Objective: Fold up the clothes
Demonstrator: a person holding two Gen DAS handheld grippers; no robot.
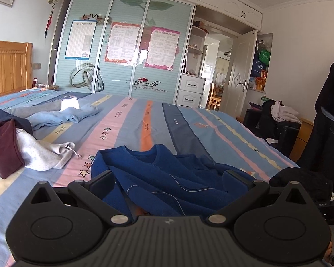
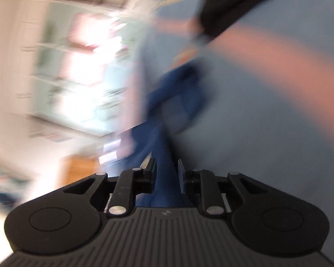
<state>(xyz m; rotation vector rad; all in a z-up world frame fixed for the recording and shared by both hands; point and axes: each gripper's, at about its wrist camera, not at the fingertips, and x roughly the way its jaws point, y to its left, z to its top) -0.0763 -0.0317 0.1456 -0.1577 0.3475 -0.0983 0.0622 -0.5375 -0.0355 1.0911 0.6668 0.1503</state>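
Fabric fills the space ahead of both tools: a royal-blue knit sweater with thin pale wavy stitching [image 1: 164, 178] lies rumpled on the striped blue, pink and orange bedsheet [image 1: 127, 120], its neckline toward twelve o'clock in the left wrist view and its body running back toward six o'clock, under the left gripper [image 1: 169, 175]. That gripper's black fingers stand wide apart, one at about ten o'clock and one at two o'clock of the sweater's near part, holding nothing. The right gripper [image 2: 167, 166] has its fingers drawn close together on a bunched fold of the same blue cloth [image 2: 167, 184], which trails away toward twelve o'clock; this view is heavily smeared, so I cannot tell which part of the garment is pinched. Judging by that, the right side has the hold and the left is nearer the loose, unflattened body. Other garments lie at nine o'clock: a grey drawstring piece [image 1: 44, 153] and a maroon one [image 1: 4, 146]. Readable writing on the sliding wardrobe doors [image 1: 122, 51]: "LOVE" and "SWEET WEDDING".
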